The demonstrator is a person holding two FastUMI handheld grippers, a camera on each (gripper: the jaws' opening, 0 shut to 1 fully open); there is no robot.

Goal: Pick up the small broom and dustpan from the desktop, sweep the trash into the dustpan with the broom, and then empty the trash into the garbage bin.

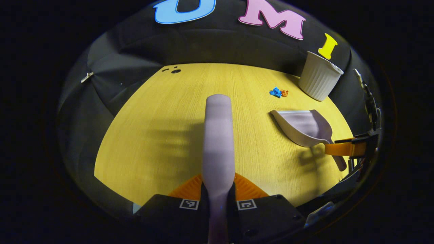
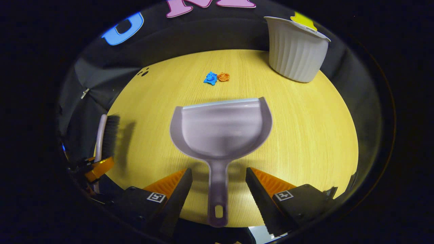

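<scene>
Nearest the lens in the left gripper view, the left gripper clamps narrowly on the handle of the small broom, both fingers pressed against it at six o'clock, so the handle runs straight up toward twelve; the right gripper view shows the same broom at nine o'clock, bristles facing the table's middle, apparently lifted off the wood and ready to sweep. In the right gripper view, the right gripper stands wide, its jaws set either side of the dustpan handle at six o'clock without touching it, so I judge the grasp is lined up but not yet made. That dustpan lies flat on the desktop, mouth pointing to twelve o'clock, toward the trash, which suits scooping once it is gripped. From the left gripper view the dustpan sits at three o'clock, with the right gripper just beside its handle. Farther off, the trash, a blue scrap touching an orange scrap, rests at twelve o'clock, well apart from the pan's lip. Farthest, the ribbed white garbage bin stands upright at one o'clock by the desktop's far edge, near enough for tipping later.
</scene>
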